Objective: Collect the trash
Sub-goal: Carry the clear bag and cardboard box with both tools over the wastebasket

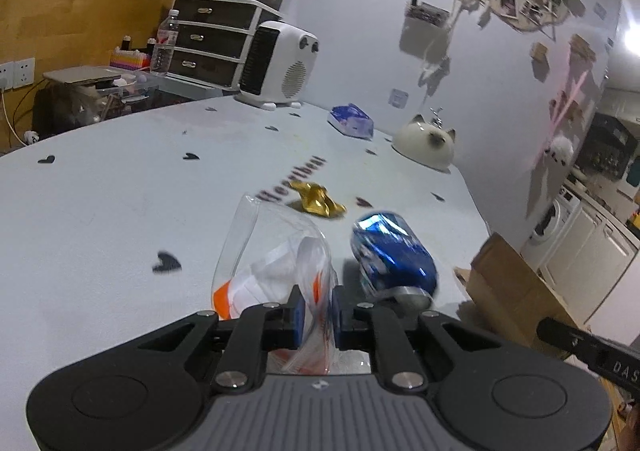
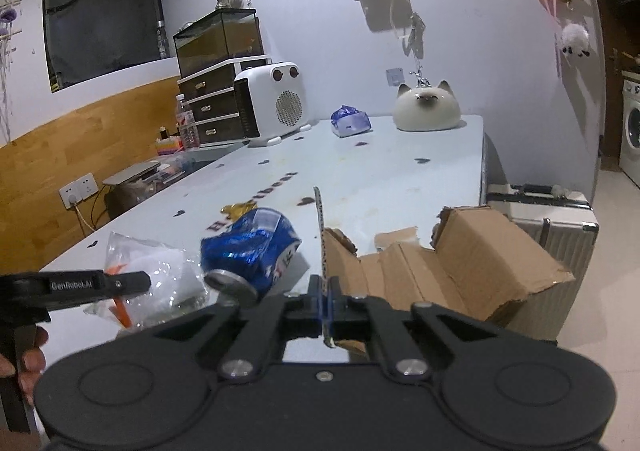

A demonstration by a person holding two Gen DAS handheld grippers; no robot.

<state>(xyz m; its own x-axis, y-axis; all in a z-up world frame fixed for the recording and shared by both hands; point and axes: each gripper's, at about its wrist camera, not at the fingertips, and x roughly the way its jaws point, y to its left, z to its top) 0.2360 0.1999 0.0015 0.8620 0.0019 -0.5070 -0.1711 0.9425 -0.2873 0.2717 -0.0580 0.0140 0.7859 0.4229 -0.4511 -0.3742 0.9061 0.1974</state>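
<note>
Pale blue-grey table (image 2: pixel 400 155) set against a white wall, dotted with small dark heart marks and a line of dark lettering. Along the far edge: white fan heater (image 2: pixel 276 103), crumpled blue-and-white tissue pack (image 2: pixel 350 121), cat-faced ceramic dome (image 2: pixel 426 107). Behind the heater, dark drawer unit (image 2: pixel 212 107) topped by a glass tank (image 2: pixel 220 41), a water bottle (image 1: pixel 165 43) beside it.

Trash near the front edge: crushed blue can (image 2: pixel 252 247) on its side, gold foil wrapper (image 1: pixel 318 201) further back on the tabletop. Left gripper (image 1: pixel 316 315) pinched tight on a clear plastic bag with orange print (image 1: pixel 272 263), bag standing up between the pads. Right gripper (image 2: pixel 326 303) clamped on a thin flat strip (image 2: pixel 320 235) seen edge-on, standing upright; what kind of scrap cannot be told.

Only in the right wrist view: torn cardboard box (image 2: pixel 460 263) open at the table's end, silver suitcase (image 2: pixel 560 219) behind it, dark window, a hand (image 2: pixel 28 363) gripping the left tool's handle. Only in the left wrist view: kitchen cabinets to the far right.
</note>
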